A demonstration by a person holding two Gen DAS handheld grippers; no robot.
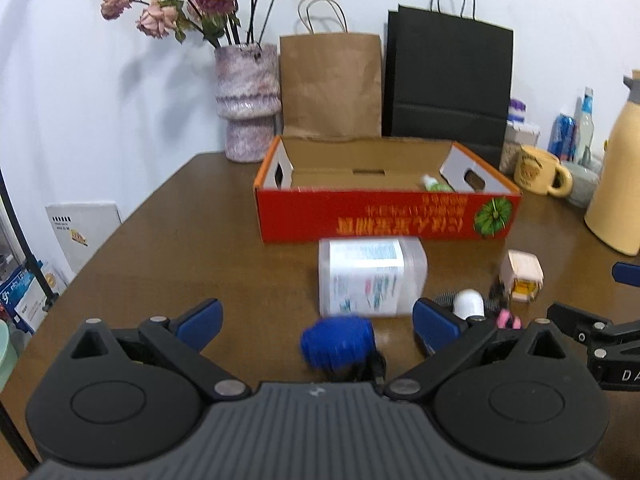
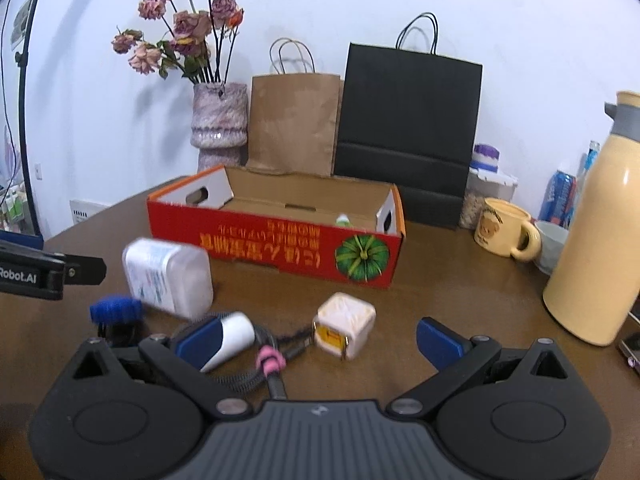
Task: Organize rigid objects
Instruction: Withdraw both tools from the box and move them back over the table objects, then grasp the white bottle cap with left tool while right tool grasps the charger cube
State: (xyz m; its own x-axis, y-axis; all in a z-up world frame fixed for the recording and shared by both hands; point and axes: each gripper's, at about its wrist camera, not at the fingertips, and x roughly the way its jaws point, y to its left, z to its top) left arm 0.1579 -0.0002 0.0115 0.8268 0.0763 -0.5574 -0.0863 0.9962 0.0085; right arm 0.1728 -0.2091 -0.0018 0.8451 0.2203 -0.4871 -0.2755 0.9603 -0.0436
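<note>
A: The left gripper (image 1: 316, 322) is spread wide and holds nothing; the bottle (image 1: 370, 276) lies just ahead of its jaws, blue cap (image 1: 338, 344) between them.

B: The right gripper (image 2: 318, 338) is also released, with the cube (image 2: 346, 326) between its jaws.

A: Looks like the pick-up step. Each must close on its item, then carry it to the box (image 2: 276, 246) beyond.

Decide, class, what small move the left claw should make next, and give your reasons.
Probably ease the left claw forward and close on the blue-capped bottle. The claw is open, the bottle lies on its side between its fingers, and the red cardboard box just behind stands open, holding little.
</note>
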